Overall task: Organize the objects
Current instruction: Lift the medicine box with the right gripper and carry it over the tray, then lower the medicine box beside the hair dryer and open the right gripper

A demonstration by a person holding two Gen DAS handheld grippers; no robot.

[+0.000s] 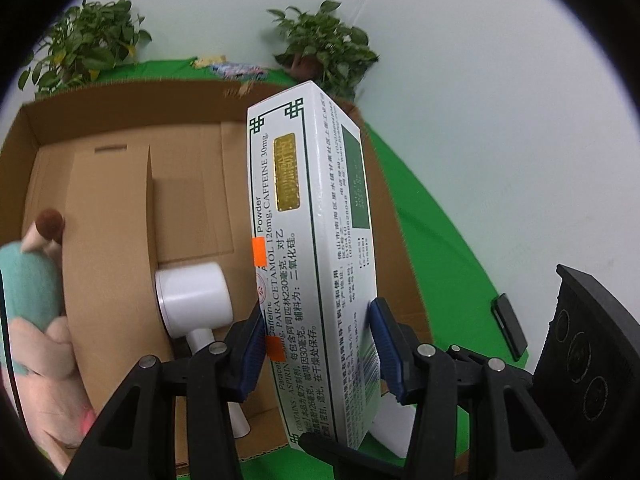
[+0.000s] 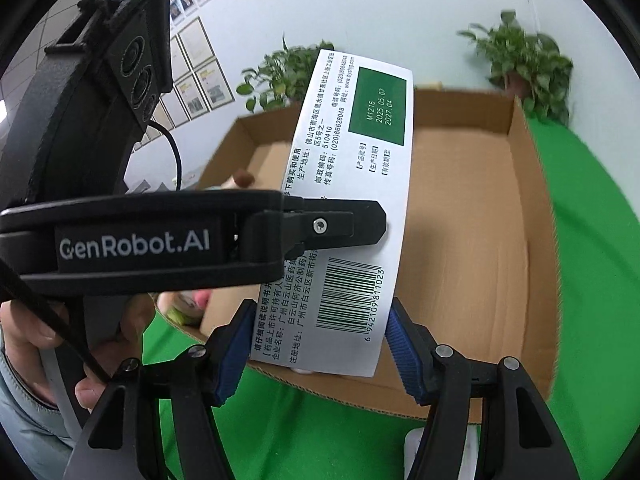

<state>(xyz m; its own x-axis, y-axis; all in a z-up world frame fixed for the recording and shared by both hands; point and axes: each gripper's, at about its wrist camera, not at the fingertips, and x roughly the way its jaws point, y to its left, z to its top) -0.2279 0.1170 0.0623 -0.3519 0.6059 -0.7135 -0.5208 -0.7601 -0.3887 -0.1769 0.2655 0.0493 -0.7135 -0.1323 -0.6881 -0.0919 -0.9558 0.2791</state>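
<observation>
A white medicine box [image 1: 312,240] with green trim stands upright over the open cardboard box [image 1: 120,96]. My left gripper [image 1: 316,320] is shut on its lower part, blue pads pressing both sides. In the right wrist view the medicine box [image 2: 360,168] shows its barcode side. My right gripper [image 2: 320,320] is shut on its bottom end, a pad tight against each edge. One left gripper finger [image 2: 340,224] lies across that barcode side. The cardboard box [image 2: 532,200] sits just beyond.
Inside the cardboard box lie a white hair dryer [image 1: 192,296] and a teal-and-pink plush toy [image 1: 28,288]. A green cloth [image 1: 440,240] covers the table, with a black phone [image 1: 510,328] on it. Two potted plants [image 1: 324,44] stand behind. A hand [image 2: 24,328] holds the left gripper's handle.
</observation>
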